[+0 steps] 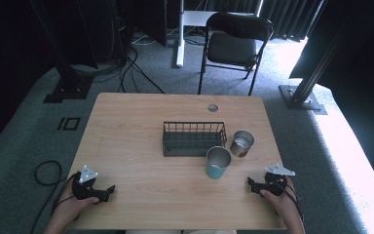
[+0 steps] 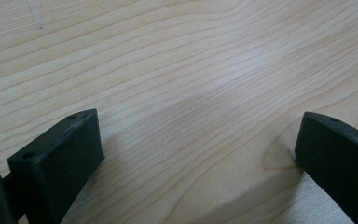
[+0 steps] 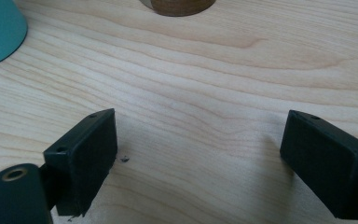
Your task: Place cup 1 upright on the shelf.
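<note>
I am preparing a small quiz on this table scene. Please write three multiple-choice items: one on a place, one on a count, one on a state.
1. Where does the teal cup stand?
A. Inside the wire basket
B. On the table, in front of the basket's right end
C. On the chair

2. How many cups are on the table?
A. One
B. Two
C. Four

3. How are the jaws of the right gripper?
A. Open, with only bare wood between them
B. Shut on the teal cup
C. Shut on the basket

Answers:
1. B: the high view shows it on the wood, nearer the person than the basket.
2. B: the teal cup and a metal cup beside it.
3. A: the right gripper view shows them wide apart over the wood.
</note>
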### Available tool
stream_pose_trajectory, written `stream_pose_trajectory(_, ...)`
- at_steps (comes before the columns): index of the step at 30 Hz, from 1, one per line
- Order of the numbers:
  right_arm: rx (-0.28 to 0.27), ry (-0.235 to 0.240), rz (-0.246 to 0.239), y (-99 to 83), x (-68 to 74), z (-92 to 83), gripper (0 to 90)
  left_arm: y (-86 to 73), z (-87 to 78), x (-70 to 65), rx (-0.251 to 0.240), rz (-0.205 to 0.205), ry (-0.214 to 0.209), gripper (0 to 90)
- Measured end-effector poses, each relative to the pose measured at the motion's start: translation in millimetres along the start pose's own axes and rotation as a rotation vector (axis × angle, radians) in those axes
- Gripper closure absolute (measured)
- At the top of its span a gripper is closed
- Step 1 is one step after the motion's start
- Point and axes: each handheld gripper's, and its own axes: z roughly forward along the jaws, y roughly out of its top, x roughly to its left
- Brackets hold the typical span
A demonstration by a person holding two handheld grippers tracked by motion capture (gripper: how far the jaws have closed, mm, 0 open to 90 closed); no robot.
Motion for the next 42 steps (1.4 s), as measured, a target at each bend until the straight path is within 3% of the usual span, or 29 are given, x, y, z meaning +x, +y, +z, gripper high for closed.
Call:
stream_pose_trajectory(17,0.000,0.000,0.000,0.1,0.0,0.0,10.6,1.3,0.8,-0.7,-0.002,0.019,-0.018,2.4)
stream_pose_trajectory(29,0.000,0.000,0.000,0.0,0.1,0.0,10.6,13.7,2.4,-15.2,-0.026,0.066,-0.064,2.6)
stream_pose_trajectory(42,0.000,0.000,0.000,0.1,0.0,0.0,10.6,22.7,11.6,-32.1,-0.016,0.112,-0.095,2.6)
